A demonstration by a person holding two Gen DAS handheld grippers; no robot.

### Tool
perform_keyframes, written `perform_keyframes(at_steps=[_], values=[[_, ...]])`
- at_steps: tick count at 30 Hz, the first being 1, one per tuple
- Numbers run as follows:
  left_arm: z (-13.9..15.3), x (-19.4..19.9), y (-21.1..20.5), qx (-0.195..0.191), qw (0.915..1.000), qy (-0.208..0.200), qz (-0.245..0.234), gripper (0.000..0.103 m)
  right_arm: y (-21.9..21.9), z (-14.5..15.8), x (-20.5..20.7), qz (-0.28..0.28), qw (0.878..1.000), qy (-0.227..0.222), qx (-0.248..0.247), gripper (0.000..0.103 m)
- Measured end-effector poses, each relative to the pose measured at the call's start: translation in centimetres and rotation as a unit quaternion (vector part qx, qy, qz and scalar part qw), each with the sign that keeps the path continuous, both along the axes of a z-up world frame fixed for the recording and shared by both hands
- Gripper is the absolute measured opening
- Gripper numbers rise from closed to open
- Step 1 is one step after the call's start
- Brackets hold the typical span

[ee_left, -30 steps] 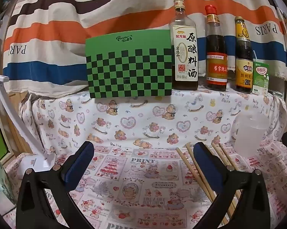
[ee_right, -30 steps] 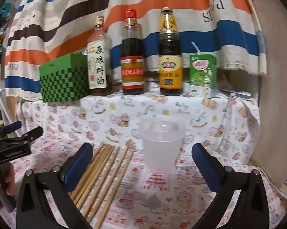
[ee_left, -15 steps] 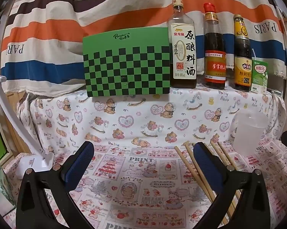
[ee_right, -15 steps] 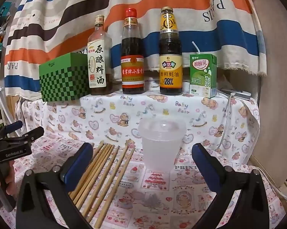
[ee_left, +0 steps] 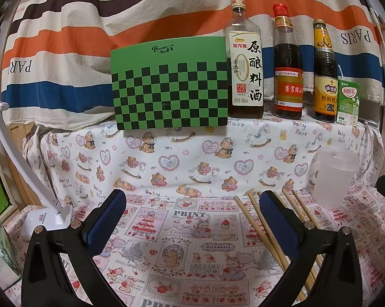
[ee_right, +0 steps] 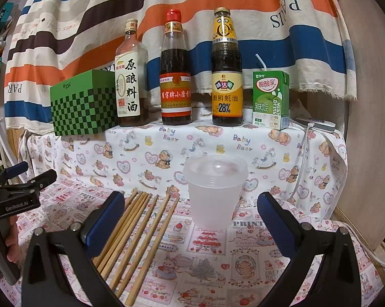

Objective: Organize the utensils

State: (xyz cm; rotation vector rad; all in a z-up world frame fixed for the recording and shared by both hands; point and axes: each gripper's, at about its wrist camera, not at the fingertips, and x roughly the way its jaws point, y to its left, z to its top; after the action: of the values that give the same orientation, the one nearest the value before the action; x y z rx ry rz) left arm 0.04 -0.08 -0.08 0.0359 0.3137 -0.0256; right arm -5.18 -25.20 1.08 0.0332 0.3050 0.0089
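Chopsticks [ee_right: 143, 232] loose on the printed tablecloth [ee_right: 243, 263], long axes running from near the wrist cameras away toward the raised shelf, fanned slightly, tips ending just beside the translucent cup [ee_right: 214, 192]. Cup upright, empty as far as visible, to the right of the bundle. Right gripper [ee_right: 191, 226] wide apart, holding nothing, bundle partly under its left finger, cup between and beyond both pads. Left gripper [ee_left: 192, 223] equally wide and empty, sticks under its right finger. Probably nearer for the pick: the right.
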Motion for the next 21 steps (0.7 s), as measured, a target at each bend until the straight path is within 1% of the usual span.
perform_keyframes(at_steps=[21], values=[[-0.01, 0.11, 0.1, -0.001, 1.0, 0.0, -0.002, 0.103, -0.06, -0.08, 0.02, -0.004, 1.0, 0.001, -0.005, 0.103]])
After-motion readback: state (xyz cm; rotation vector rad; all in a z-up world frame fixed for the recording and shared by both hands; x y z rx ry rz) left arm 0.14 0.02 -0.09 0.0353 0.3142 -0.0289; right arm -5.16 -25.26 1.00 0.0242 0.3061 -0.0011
